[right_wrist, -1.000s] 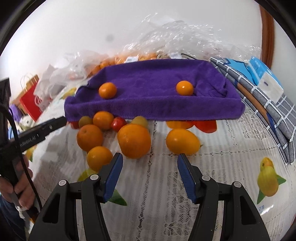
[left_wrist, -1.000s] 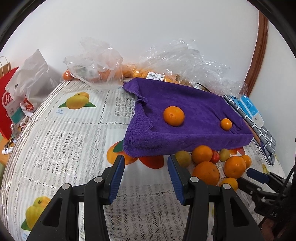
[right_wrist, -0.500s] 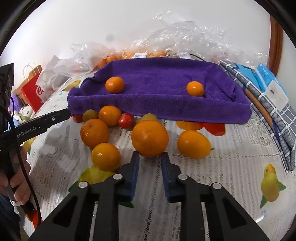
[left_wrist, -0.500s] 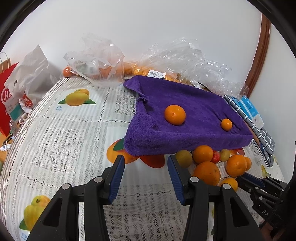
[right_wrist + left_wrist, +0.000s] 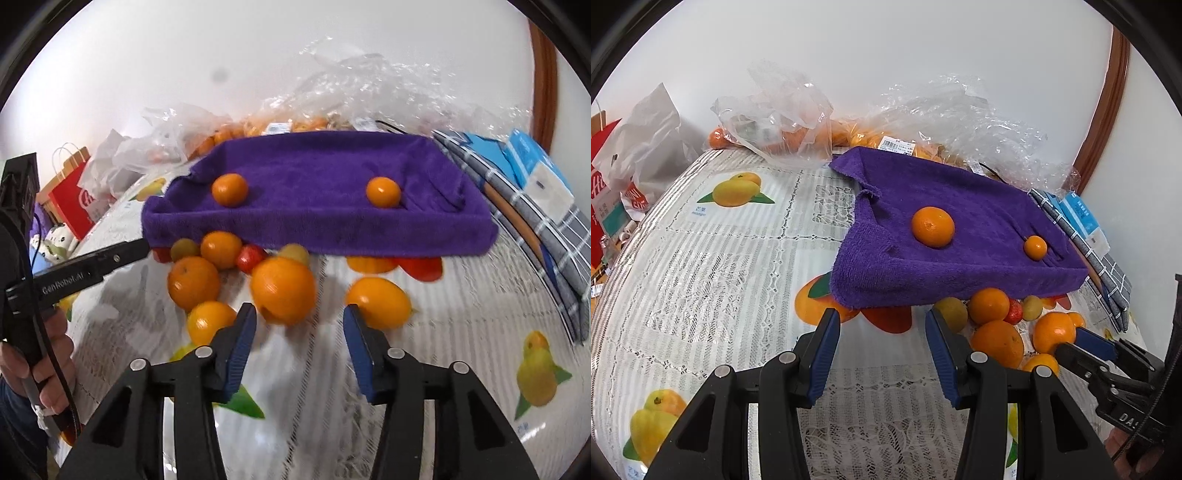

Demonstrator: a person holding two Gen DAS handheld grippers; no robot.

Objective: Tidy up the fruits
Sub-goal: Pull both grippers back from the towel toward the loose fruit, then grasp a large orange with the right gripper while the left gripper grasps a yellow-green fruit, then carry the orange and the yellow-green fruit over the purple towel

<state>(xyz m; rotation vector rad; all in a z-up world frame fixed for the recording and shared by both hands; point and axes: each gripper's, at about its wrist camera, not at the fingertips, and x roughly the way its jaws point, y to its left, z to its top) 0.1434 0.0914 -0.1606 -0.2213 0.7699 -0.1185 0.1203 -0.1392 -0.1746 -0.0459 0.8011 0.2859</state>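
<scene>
I have the right gripper (image 5: 298, 326) low over the tablecloth (image 5: 461, 332), its blue pads spreading apart at this moment with nothing between them; the big orange (image 5: 283, 290) sits just beyond the tips, slightly blurred, so I judge it is not resting quite still. My guess is the jaws are widening because that orange is too broad for a narrow gap, and I mean to get the pads either side of it. The left gripper (image 5: 882, 345) hangs over bare cloth to the left of the fruit pile, pads apart and empty, out of the way so the right one has room. The loose fruit is bunched at the near edge of the purple towel (image 5: 325, 206): a second orange (image 5: 194, 282) to the left of the big one, a smaller one (image 5: 208, 321) nearer to me, an oval yellow-orange fruit (image 5: 378, 302) on the right, and a few small ones, one red (image 5: 250, 258) and two greenish, tucked against the towel's rim. The towel looks draped over a shallow tray, which would explain its raised edges; two fruits are already on it, a mandarin (image 5: 229, 189) to the left and a smaller one (image 5: 383, 192) to the right, set well apart, I suppose to start separate groups. Most of the sorting is not yet done. Clear plastic bags (image 5: 960, 110) with more oranges lie at the far wall, and a folded checked cloth (image 5: 546, 229) lies to the right of the towel.
</scene>
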